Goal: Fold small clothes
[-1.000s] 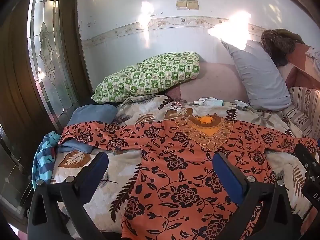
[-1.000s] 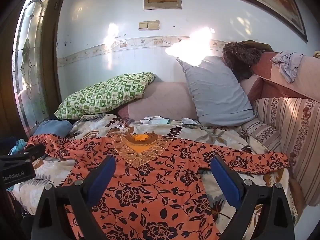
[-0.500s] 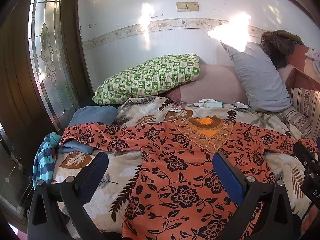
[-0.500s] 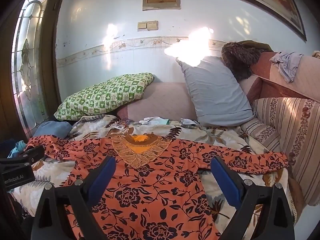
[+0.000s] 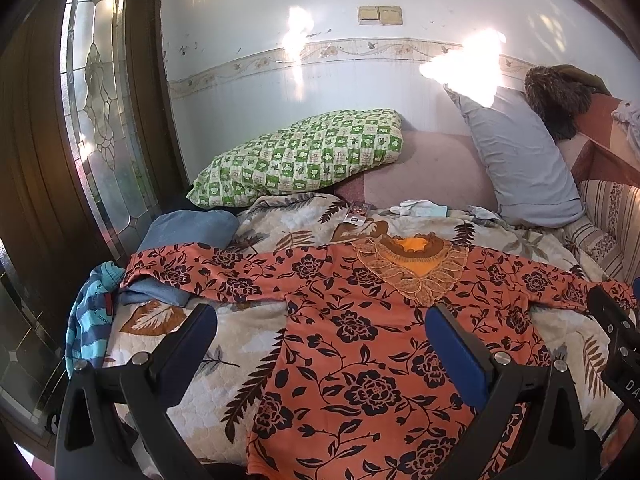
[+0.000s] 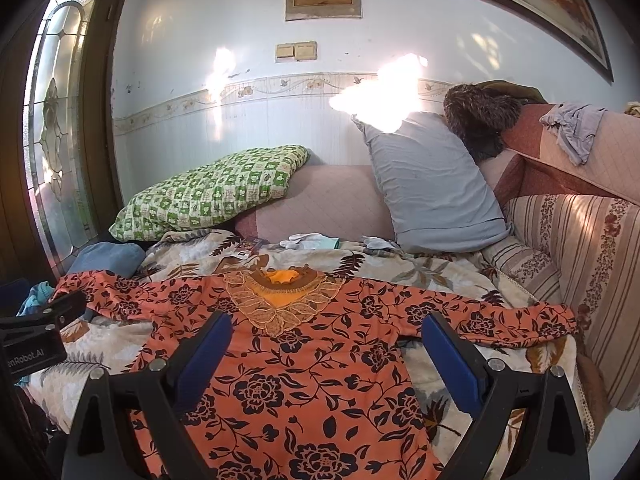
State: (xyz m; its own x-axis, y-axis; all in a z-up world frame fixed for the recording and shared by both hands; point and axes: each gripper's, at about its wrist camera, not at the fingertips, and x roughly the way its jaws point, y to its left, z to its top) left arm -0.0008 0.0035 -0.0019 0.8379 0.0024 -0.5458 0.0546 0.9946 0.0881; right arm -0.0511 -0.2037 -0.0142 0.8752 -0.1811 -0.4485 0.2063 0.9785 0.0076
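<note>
Tools first: the left tool and the right tool both hang above the bed with their blue-padded fingers spread wide, gripping nothing. Beneath them an orange long-sleeved top with a black flower print and a lace-trimmed neckline lies flat and face up, both sleeves stretched out sideways, neck toward the wall. It rests on a cream quilted bedspread printed with brown leaves. The top's left sleeve end overlaps a folded blue-grey cloth, and a turquoise striped garment hangs off the bed edge just beside it. Beyond the collar, a small white and pale-blue cloth item lies near the far edge of the bedspread. A green-and-white checked pillow and a plain grey-blue pillow lean against the pink padded back of the bed. To the right stands a striped floral sofa arm with a dark furry item and a crumpled light cloth on top. The white wall carries a patterned border, a double light switch, a plaque and a framed picture. A wooden door with leaded glass closes the left side.
</note>
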